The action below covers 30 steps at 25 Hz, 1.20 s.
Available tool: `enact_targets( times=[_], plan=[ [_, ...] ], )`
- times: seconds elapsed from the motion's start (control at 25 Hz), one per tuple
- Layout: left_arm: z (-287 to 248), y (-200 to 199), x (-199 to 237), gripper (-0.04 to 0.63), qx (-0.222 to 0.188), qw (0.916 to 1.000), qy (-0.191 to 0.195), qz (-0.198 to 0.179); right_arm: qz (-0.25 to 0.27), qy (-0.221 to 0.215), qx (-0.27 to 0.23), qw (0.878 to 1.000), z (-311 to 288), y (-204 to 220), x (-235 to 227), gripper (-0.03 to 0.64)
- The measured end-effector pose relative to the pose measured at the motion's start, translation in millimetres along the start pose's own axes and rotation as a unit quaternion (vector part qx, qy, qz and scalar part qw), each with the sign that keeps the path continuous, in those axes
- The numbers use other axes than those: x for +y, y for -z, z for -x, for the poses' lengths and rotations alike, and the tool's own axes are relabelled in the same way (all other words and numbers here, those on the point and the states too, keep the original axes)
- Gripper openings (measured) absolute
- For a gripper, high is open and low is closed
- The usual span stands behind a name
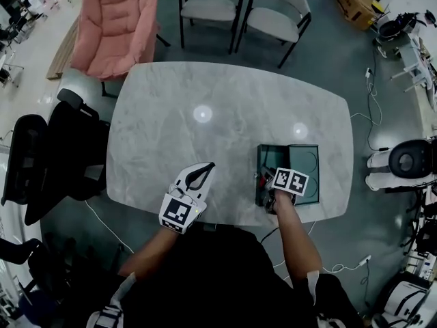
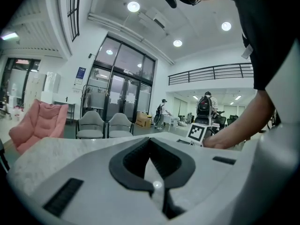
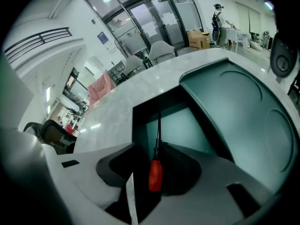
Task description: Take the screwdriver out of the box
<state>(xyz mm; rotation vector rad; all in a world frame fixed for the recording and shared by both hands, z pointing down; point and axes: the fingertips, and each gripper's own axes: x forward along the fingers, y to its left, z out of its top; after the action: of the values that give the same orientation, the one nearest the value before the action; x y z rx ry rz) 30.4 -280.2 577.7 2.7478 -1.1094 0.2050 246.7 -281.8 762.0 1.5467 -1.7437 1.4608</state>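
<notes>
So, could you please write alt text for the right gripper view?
The right claw is open, with a red-handled screwdriver between its jaws. The dark shaft points into an open green box that stands on a pale marble table.

Marble table (image 1: 225,108): pale, rounded, spreading ahead of the left fingers (image 1: 183,177).
Pink padded chair (image 1: 116,22): far ahead and left of them, past the table's far edge.
Two grey chairs (image 1: 212,2) (dark frames): side by side, far ahead.
Black office chair (image 1: 48,149): left of them, beside the table.
Cardboard carton (image 1: 356,2): far ahead, well to their right.
</notes>
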Motion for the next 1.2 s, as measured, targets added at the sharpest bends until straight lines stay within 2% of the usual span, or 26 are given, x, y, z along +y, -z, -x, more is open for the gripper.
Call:
enact_targets(
  times=[0.16, 0.48, 0.64, 1.0, 1.12, 1.2],
  plan=[
    [3, 3, 6, 0.006, 0.0, 1.0, -0.001, 0.002, -0.004, 0.014, 0.012, 1.0, -7, -5, -6, 0.16],
    [1, 4, 5, 0.006, -0.004, 0.9999, 0.001, 0.01, -0.008, 0.047, 0.067, 0.997, -25, 5, -21, 0.16],
    [-1, 1, 3, 0.006, -0.008, 0.9999, -0.001, 0.013, 0.001, 0.047, 0.082, 0.996, -27, 4, -21, 0.16],
    [3, 4, 6, 0.006, -0.012, 0.9997, -0.009, 0.021, 0.096, 0.074, 0.108, 0.987, -34, 8, -17, 0.146],
    [4, 4, 6, 0.006, -0.013, 0.9995, -0.012, 0.025, 0.122, 0.064, 0.111, 0.984, -35, 8, -16, 0.099],
    [4, 2, 3, 0.006, -0.016, 0.9996, -0.011, 0.023, 0.118, 0.055, 0.113, 0.985, -34, 9, -17, 0.085]
  ],
)
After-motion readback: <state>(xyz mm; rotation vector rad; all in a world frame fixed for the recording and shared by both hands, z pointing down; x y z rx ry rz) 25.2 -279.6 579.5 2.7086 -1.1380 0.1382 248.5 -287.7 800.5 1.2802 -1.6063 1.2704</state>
